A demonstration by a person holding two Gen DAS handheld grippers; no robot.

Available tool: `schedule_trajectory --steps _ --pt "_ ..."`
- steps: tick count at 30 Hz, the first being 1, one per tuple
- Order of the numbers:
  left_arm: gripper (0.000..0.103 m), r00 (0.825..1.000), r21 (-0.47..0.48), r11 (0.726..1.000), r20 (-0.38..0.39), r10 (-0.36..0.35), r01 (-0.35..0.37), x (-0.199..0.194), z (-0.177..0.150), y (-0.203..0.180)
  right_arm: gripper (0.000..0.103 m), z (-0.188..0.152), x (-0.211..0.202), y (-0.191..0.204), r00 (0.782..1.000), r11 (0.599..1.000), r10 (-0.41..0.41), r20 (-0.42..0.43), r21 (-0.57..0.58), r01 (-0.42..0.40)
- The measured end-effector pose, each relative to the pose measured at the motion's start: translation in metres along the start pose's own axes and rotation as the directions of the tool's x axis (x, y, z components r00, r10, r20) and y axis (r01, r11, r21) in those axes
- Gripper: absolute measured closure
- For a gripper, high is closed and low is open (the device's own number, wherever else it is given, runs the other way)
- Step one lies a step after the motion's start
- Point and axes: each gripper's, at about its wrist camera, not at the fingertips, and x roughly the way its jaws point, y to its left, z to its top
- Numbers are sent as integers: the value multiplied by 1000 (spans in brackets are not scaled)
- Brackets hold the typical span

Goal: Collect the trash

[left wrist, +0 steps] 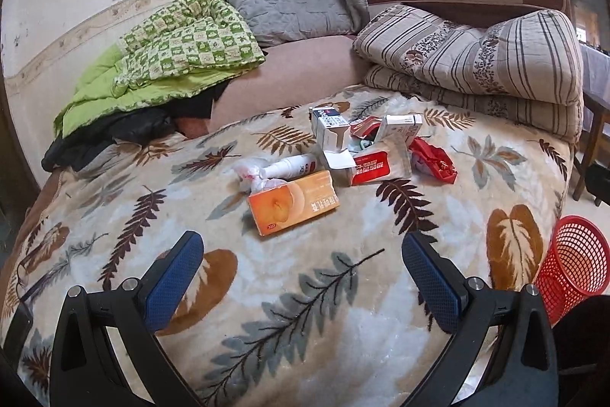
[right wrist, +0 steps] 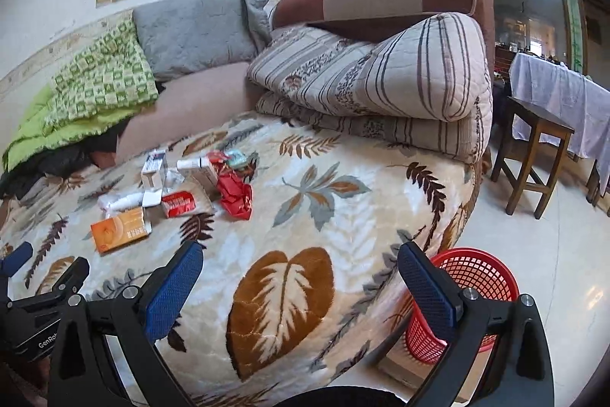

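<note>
Trash (left wrist: 335, 155) all on bed (left wrist: 305, 292), frame centre; nothing collected. Bin (right wrist: 469, 300) lower right looks empty. My left claw (left wrist: 303, 269) and right claw (right wrist: 299, 277) both spread, holding nothing.

Left gripper (left wrist: 301, 254): matt black plastic frame, blue pads (left wrist: 173, 277) with fine knurled texture, bright metal pivot pins.
Beneath both claws: leaf-print blanket (left wrist: 305, 292), plush fleece with a soft sheen.
Ahead of left claw: orange box (left wrist: 292, 201), smooth, slightly glossy cardboard; red wrapper (left wrist: 434, 161), crinkled and shiny.
Beside right gripper (right wrist: 299, 281), at its right finger: red basket (right wrist: 472, 288), glossy plastic mesh.
Far right: wooden stool (right wrist: 533, 159), dark and smooth; floor (right wrist: 553, 235), polished and reflective.
</note>
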Motion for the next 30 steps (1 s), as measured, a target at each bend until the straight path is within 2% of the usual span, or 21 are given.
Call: schedule_trajectory --steps 3,5,7,10,17,30 --pt "0 1000 -11 1000 -12 -3 3 3 0 2 0 0 1 1 1000 1000 18 -1 12 -18" --pt "0 1000 -6 1000 -16 -2 2 4 -2 2 0 -6 6 5 1000 1000 -10 5 -13 10" --pt "0 1000 -8 1000 -14 -7 7 5 -3 2 0 -10 15 10 999 999 -27 -32 -46 26" --pt "0 1000 3 1000 -22 -3 3 9 -4 0 0 -9 13 7 1000 999 -24 -2 -35 24" --pt "0 1000 23 1000 -27 5 -4 11 -5 -4 0 -13 14 11 999 998 -33 4 -55 33" --pt "0 999 -14 1000 -35 4 -5 11 -4 4 0 -20 18 24 999 998 -10 -34 -66 7"
